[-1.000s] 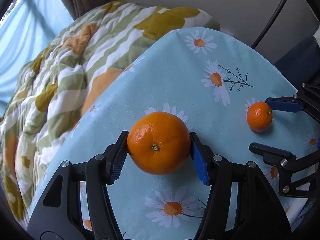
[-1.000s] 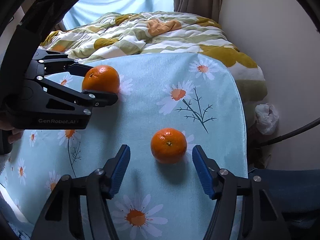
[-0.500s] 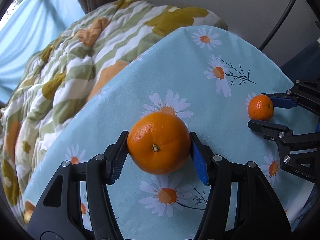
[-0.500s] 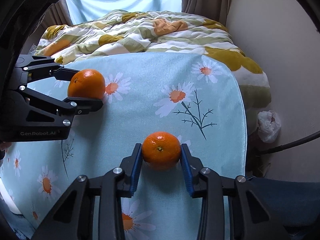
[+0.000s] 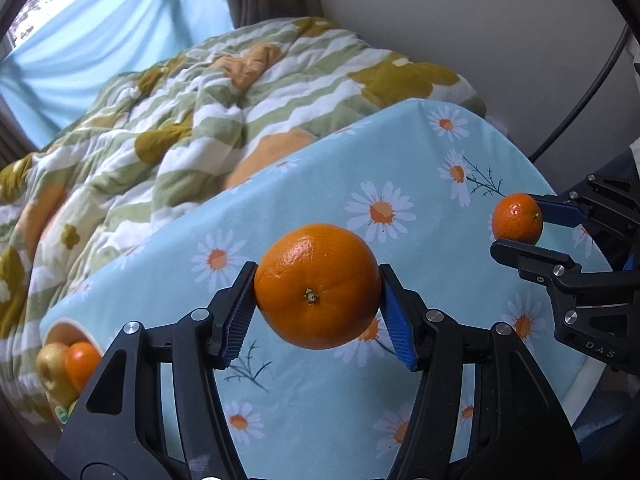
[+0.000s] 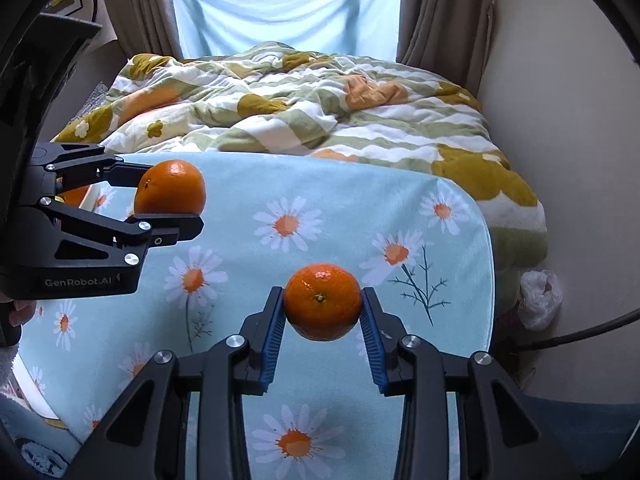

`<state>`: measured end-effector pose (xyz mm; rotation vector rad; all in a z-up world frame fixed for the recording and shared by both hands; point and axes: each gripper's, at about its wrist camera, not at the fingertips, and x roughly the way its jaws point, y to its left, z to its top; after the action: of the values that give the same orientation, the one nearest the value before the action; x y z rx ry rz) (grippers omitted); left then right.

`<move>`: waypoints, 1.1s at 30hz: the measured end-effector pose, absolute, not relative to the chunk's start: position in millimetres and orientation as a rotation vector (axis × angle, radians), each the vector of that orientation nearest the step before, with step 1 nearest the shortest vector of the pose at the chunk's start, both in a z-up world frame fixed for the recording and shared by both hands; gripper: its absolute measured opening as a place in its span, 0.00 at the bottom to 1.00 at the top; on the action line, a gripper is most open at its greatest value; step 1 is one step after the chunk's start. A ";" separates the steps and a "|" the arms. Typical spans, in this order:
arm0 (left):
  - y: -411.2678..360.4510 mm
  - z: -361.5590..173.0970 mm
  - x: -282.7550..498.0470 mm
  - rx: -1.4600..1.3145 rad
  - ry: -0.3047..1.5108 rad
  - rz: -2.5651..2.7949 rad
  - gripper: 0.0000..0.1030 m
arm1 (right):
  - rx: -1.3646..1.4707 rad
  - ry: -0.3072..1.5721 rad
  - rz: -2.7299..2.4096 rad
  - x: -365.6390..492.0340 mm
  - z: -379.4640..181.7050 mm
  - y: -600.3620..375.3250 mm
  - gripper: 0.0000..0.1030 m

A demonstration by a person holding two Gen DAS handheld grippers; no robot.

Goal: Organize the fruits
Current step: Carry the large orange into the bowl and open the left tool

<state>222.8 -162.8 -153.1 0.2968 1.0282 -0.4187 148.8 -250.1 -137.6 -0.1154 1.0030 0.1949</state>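
Observation:
My left gripper (image 5: pixel 318 312) is shut on a large orange (image 5: pixel 318 286) and holds it above the daisy-print tablecloth (image 5: pixel 360 168). It shows at the left of the right wrist view (image 6: pixel 170 188). My right gripper (image 6: pixel 322 330) is shut on a smaller mandarin (image 6: pixel 322 300), lifted off the cloth; the mandarin also shows at the right of the left wrist view (image 5: pixel 516 218). A white bowl (image 5: pixel 64 326) at the table's far left edge holds an orange fruit (image 5: pixel 82 364) and a yellow fruit (image 5: pixel 52 368).
A rumpled green, white and orange quilt (image 6: pixel 304 108) lies on the bed beyond the table. A wall (image 6: pixel 568 120) and a black cable (image 6: pixel 580 332) are on the right, with a white plastic bag (image 6: pixel 538 298) on the floor. Curtains and a window are at the back.
My right gripper closed on the mandarin and lifted it off the cloth. My left gripper raised the orange and swung left, bringing the bowl into view.

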 end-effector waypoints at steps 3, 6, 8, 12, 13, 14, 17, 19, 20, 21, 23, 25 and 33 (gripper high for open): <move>-139.3 -141.5 215.1 0.268 1.006 -0.388 0.63 | -0.126 0.977 0.225 148.1 -123.3 -230.7 0.33; -112.1 -130.1 208.0 0.239 0.989 -0.353 0.63 | -0.123 0.952 0.258 146.8 -109.5 -209.0 0.33; -93.5 -122.8 203.4 0.219 0.983 -0.329 0.63 | -0.122 0.944 0.279 145.8 -101.7 -192.6 0.33; -54.7 -109.4 192.1 0.186 0.971 -0.283 0.63 | -0.132 0.922 0.325 141.2 -86.5 -159.7 0.33; -44.5 -106.7 188.9 0.180 0.969 -0.271 0.63 | -0.136 0.916 0.337 139.8 -82.6 -150.8 0.33; -34.1 -104.3 185.6 0.175 0.967 -0.258 0.63 | -0.139 0.911 0.349 139.3 -79.9 -141.5 0.33; -2.1 -98.9 177.3 0.151 0.965 -0.219 0.63 | -0.130 0.903 0.385 137.9 -71.3 -114.0 0.33; 19.5 -95.9 172.3 0.135 0.964 -0.192 0.63 | -0.126 0.897 0.408 136.9 -67.7 -95.8 0.33; 30.1 -94.6 169.6 0.127 0.963 -0.180 0.63 | -0.129 0.894 0.419 136.8 -66.2 -86.5 0.33; 40.5 -93.6 167.3 0.120 0.963 -0.168 0.63 | -0.135 0.889 0.428 136.0 -64.8 -77.2 0.33; 59.2 -92.4 163.8 0.110 0.963 -0.148 0.63 | -0.140 0.881 0.445 134.8 -62.6 -61.0 0.33; 77.8 -92.8 159.9 0.100 0.963 -0.139 0.63 | -0.143 0.877 0.459 134.5 -61.7 -45.2 0.33; 140.4 -109.3 154.2 0.067 0.976 -0.131 0.63 | -0.137 0.893 0.481 138.3 -74.7 9.6 0.33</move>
<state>154.2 140.4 -109.3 0.0672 0.9763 -0.1311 138.3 9.6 -74.7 -0.1369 0.8926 0.4805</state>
